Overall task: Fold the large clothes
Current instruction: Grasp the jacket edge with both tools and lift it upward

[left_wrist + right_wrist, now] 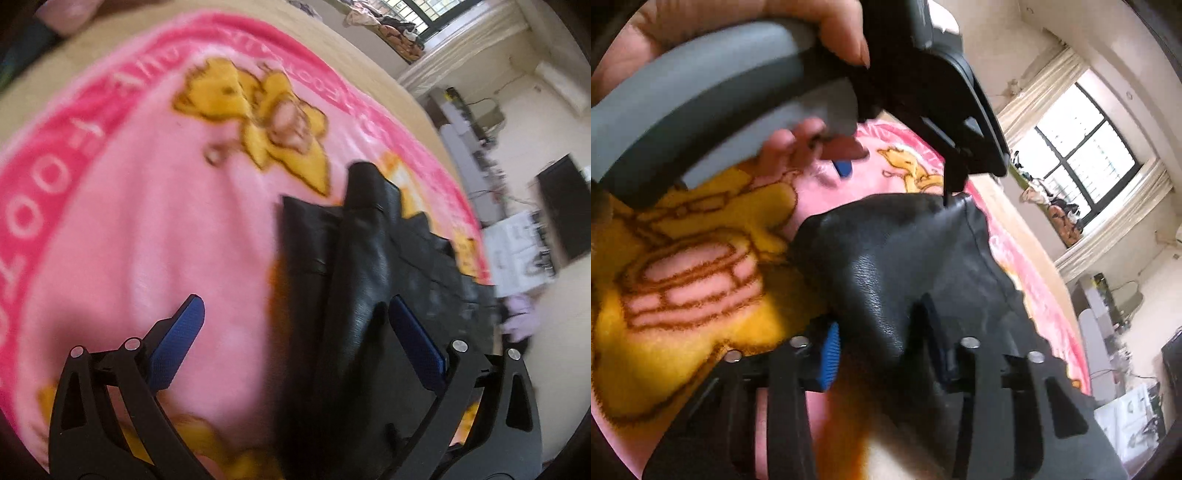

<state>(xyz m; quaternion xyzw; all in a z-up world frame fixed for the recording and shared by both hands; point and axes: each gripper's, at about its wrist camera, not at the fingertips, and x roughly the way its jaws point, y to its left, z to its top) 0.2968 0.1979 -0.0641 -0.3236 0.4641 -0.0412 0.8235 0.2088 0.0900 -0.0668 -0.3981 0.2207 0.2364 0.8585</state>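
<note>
A black leather-look garment (354, 266) is seen lying on a pink cartoon blanket (129, 221) spread over a bed, toward the blanket's 3 o'clock side in the left wrist view, w/ a raised ridge running up its middle.

Step in hand, as judged: a fold of the garment is being gathered by the right gripper (886, 350) so it can be carried across. To do it well, the bite should be kept deep on the doubled layer, not on the slick top skin alone, since the material looks stiff and slippery; the lift should be kept low and the fold laid edge to edge before release. The left gripper (299, 325) would best be used to pin or take the opposite edge so the piece isn't dragged over the fleece.

Right fingers (831, 354): clamped on a bulging fold of the garment, which rises from between them toward 12 o'clock in the right wrist view.

Left fingers (181, 339): wide apart, nothing gripped; the ridge of the garment passes between them, close to the finger at 3 o'clock. Contact can't be told, pic is blurred.

The person's hand (820, 33) on the left gripper's grey handle is seen at 11 o'clock in the right wrist view.
</note>
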